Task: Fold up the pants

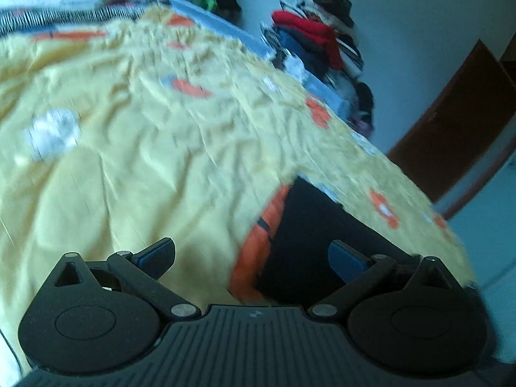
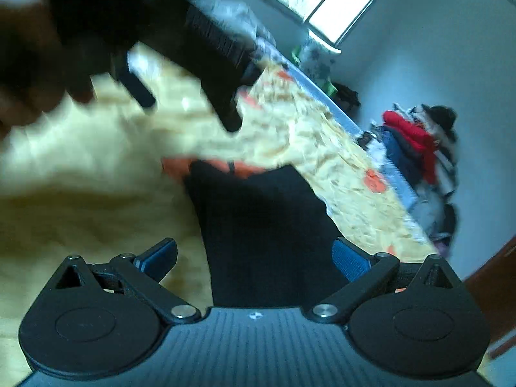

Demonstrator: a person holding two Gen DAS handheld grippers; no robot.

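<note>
Matt black pants [image 2: 264,225] — wrinkled cloth bedsheet [image 1: 129,161]

Motion blur is smearing the left gripper [image 2: 190,106] and the hand [image 2: 29,74] holding it in the right wrist view. The black pants [image 2: 267,232] are running out of sight behind the camera mount; their folds are staying unreadable.

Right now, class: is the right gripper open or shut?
Open. The right gripper has its blue-padded fingers spread wide apart, holding nothing, above the black pants.

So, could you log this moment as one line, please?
left gripper: open, empty | right gripper: open, empty | black pants: on yellow bedsheet
</note>
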